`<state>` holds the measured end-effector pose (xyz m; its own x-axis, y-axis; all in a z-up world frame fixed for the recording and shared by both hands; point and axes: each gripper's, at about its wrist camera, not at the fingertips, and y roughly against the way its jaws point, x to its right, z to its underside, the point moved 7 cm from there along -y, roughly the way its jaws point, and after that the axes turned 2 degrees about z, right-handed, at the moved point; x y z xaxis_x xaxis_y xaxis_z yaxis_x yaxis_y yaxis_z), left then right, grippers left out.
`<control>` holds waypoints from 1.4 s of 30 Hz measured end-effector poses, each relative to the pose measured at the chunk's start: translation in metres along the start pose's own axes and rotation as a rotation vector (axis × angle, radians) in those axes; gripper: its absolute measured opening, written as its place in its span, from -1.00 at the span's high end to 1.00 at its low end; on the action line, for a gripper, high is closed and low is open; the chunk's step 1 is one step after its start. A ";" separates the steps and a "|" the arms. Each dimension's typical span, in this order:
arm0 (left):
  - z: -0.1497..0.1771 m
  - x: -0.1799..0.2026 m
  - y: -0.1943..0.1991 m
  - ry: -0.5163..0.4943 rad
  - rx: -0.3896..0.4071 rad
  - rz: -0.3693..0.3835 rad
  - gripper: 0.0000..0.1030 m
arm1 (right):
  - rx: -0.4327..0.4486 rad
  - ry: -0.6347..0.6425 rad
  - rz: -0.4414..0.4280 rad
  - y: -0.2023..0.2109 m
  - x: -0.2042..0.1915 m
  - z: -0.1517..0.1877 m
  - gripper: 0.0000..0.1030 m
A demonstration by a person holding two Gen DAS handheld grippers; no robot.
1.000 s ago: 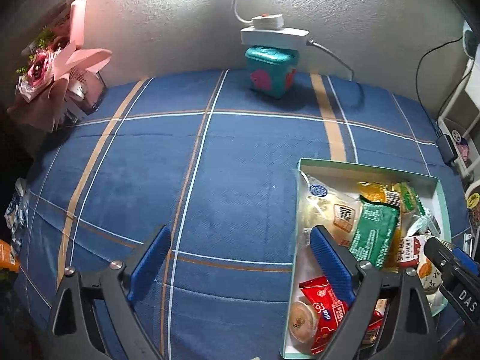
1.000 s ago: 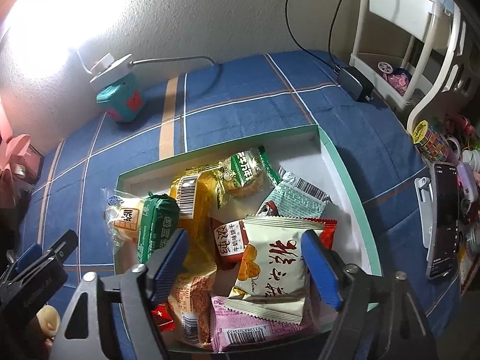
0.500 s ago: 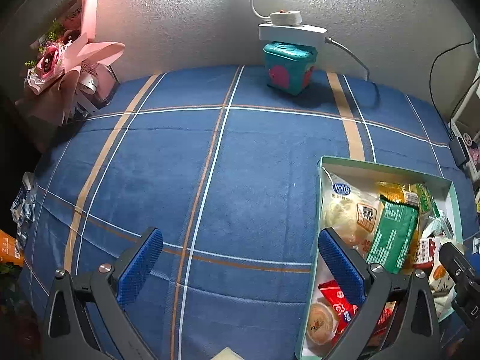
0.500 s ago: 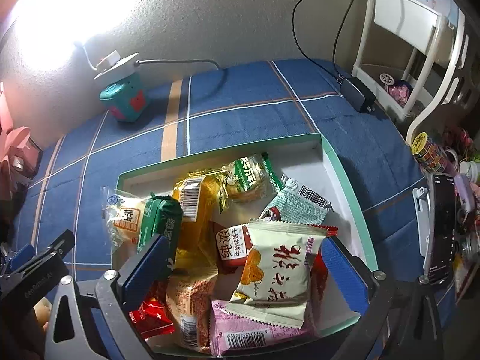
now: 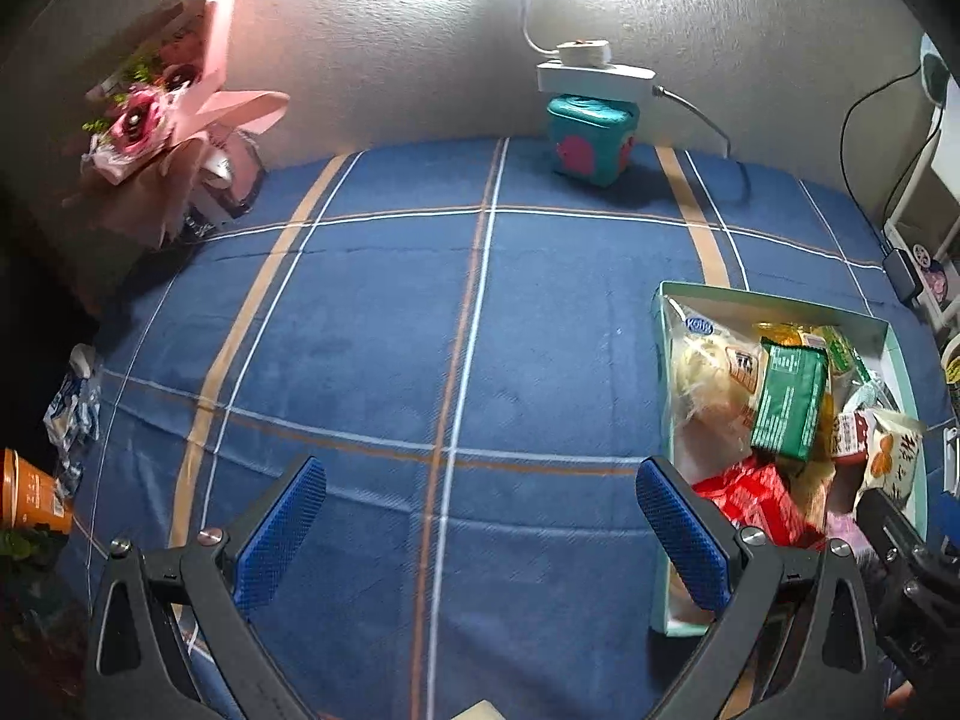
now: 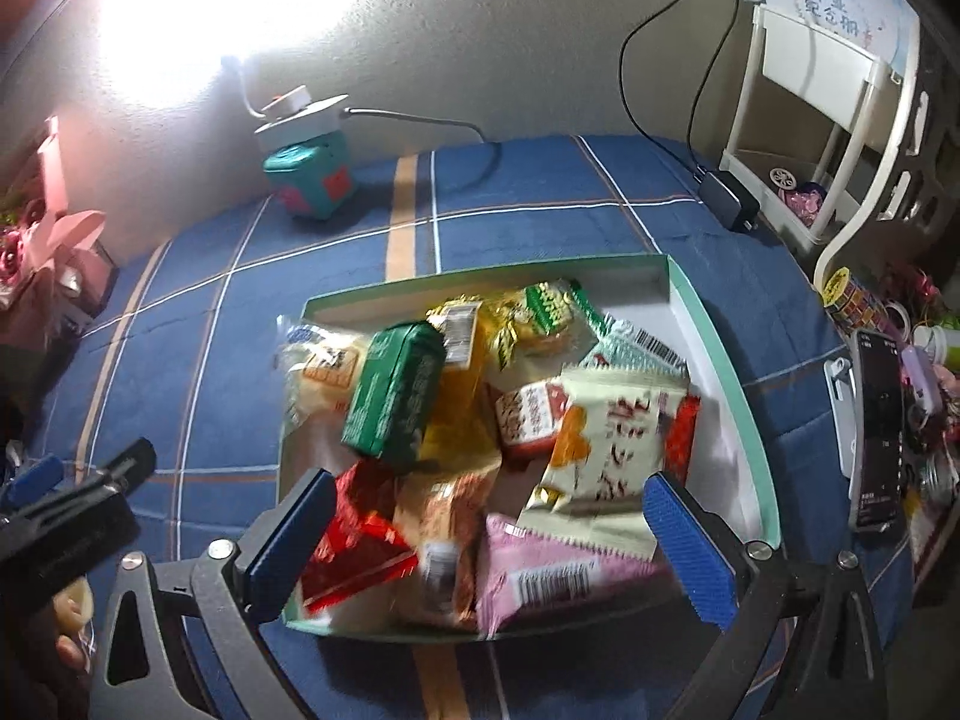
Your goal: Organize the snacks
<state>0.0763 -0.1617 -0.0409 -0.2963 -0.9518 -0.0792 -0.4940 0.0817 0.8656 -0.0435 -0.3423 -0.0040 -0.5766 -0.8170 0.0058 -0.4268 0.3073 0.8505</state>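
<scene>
Snack box [image 6: 714, 354] beneath wide-open empty right gripper [image 6: 486, 540], left gripper [image 5: 480, 528] wide open, empty, beside it

1. Left wrist view: looks forward and down over the blue plaid cloth [image 5: 372, 324] toward the textured wall; the mint-green cardboard tray of snack packets [image 5: 666, 372] sits at right of frame.
2. Right wrist view: closer, hanging just above the tray [image 6: 714, 354], which fills centre frame.
3. Shared: tray, cloth [image 6: 198, 360], teal cube-shaped box [image 5: 591, 138] [image 6: 312, 183] at upper centre and upper left.
</scene>
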 end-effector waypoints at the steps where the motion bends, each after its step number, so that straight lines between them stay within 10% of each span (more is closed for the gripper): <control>1: 0.004 -0.003 0.002 0.002 0.001 -0.002 -1.00 | -0.001 -0.001 -0.006 0.002 -0.001 0.005 -1.00; 22: 0.076 -0.020 0.019 -0.035 -0.042 0.003 -1.00 | -0.048 0.026 -0.047 0.016 -0.018 0.076 -1.00; 42: 0.077 -0.031 0.017 -0.036 -0.058 -0.037 -1.00 | -0.045 0.016 -0.048 0.019 -0.017 0.075 -1.00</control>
<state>0.0140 -0.1080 -0.0619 -0.3081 -0.9426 -0.1284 -0.4569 0.0282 0.8891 -0.0943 -0.2864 -0.0272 -0.5450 -0.8380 -0.0275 -0.4220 0.2458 0.8726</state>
